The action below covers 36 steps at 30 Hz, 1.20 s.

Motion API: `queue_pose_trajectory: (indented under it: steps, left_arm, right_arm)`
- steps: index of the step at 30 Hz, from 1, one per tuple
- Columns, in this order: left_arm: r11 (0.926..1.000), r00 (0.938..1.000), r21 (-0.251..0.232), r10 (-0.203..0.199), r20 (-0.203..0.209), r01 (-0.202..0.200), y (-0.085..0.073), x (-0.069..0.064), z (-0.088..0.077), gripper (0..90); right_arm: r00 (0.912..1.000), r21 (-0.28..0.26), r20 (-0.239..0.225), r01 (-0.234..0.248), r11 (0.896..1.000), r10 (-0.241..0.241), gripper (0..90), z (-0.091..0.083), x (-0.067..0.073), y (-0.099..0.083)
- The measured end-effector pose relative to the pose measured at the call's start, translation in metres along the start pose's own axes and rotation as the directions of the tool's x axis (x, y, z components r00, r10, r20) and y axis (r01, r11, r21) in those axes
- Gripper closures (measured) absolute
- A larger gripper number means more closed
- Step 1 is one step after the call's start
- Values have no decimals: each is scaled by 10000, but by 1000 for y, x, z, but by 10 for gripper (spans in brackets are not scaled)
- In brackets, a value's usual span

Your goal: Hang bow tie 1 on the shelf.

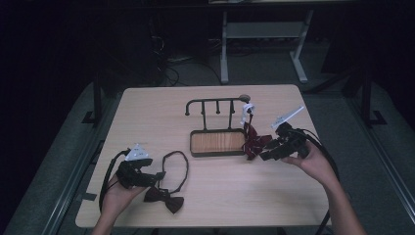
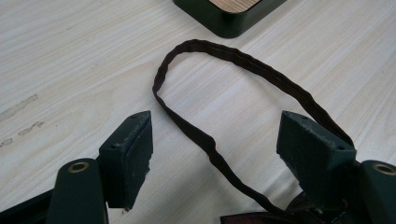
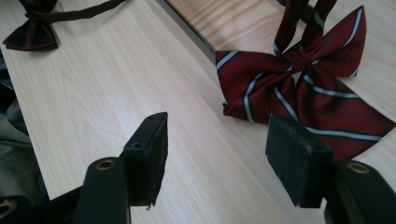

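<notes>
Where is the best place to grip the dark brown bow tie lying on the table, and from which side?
Probably the dark brown bow tie is best gripped at its narrow centre knot, coming from above with the left tongs. The wings lie flat on the light wooden table; the thin neck strap would only drag the bow.

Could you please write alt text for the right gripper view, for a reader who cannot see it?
The right hand-held gripper stands open over a pale wooden table, its two black jaws rising from the bottom edge with nothing between them. Just beyond the right-hand jaw lies a dark red striped bow tie, beside a dark-rimmed wooden tray. A plain dark bow tie lies at the top left.
</notes>
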<state>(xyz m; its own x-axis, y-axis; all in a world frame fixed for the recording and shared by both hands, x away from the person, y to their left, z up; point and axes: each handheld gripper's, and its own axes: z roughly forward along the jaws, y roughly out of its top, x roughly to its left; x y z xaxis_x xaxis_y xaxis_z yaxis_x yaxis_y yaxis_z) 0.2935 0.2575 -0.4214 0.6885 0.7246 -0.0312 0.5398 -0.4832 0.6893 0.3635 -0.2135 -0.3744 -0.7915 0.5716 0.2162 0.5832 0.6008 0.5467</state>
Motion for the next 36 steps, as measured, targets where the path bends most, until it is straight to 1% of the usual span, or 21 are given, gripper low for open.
queue_pose_trajectory:
  steps: [3, 5, 7, 9, 10, 11, 15, 16, 17, 18, 24, 28, 30, 32, 33, 35, 36]
  left_arm:
    - [10000, 10000, 12, 4, 3, -4, 0, 0, 0, 275]
    - [10000, 10000, 26, 25, 6, -25, 0, 0, 0, 275]
    - [10000, 10000, 23, 24, 7, -24, 0, 0, 0, 275]
    - [10000, 10000, 44, 50, 6, -50, 0, 0, 1, 275]
    - [10000, 10000, 51, 50, 9, -50, 0, 0, 1, 275]
    - [10000, 10000, 76, 26, 25, -26, 0, 0, 1, 275]
    - [10000, 10000, 65, 46, 23, -46, 1, -1, 1, 275]
    - [10000, 10000, 64, -33, 34, 33, 1, -1, 1, 275]
    - [10000, 10000, 68, -16, 34, 16, 1, -1, 1, 276]
    - [10000, 10000, 76, 63, 31, -63, 1, -1, 1, 276]
    - [9999, 10000, 84, 88, 39, -88, 1, 0, 2, 277]
    - [10000, 10000, 65, 43, 45, -44, 2, 0, 2, 277]
    - [10000, 10000, 82, 49, 42, -49, 2, 0, 2, 277]
    - [9999, 10000, 160, -33, 64, 32, 2, -1, 3, 277]
    - [9999, 10000, 159, 63, 56, -64, 3, 0, 3, 277]
    - [9998, 10000, 174, -16, 72, 14, 3, -1, 4, 277]
    - [9998, 10000, 205, 11, 73, -13, 3, -1, 4, 277]
  right_arm:
    - [10000, 31, -24, 5, 10000, -5, 391, 3, -1, -4]
    - [10000, 35, -57, -77, 10000, 77, 389, 4, -1, -6]
    - [9999, 139, 17, -140, 9998, 140, 384, 5, -1, -8]
    - [9998, 95, -41, -177, 9998, 177, 384, 5, 0, -10]
    - [10000, 88, 6, -91, 9999, 91, 383, 5, 0, -12]
    - [9999, 97, 2, -165, 9998, 165, 382, 5, 1, -13]
    - [9999, 59, 0, -166, 9998, 166, 376, 5, 2, -15]
    - [9999, 18, 20, -118, 9999, 118, 375, 5, 2, -16]
    - [9998, 37, 34, -179, 9998, 179, 372, 4, 3, -17]
    - [9999, 24, 55, -141, 9999, 140, 369, 5, 4, -18]
    - [9997, -53, 1, -245, 9997, 245, 367, 7, 5, -25]
    - [9995, -101, -17, -309, 9995, 309, 366, 9, 5, -31]
    - [9996, -67, 54, -288, 9996, 289, 361, 9, 6, -33]
    - [9994, -134, 4, -337, 9993, 337, 359, 10, 7, -36]
    - [9995, -195, 44, -308, 9993, 309, 359, 10, 7, -37]
    - [9996, -207, 74, -264, 9994, 266, 356, 11, 8, -38]
    - [9996, -196, 84, -259, 9995, 261, 357, 12, 9, -39]
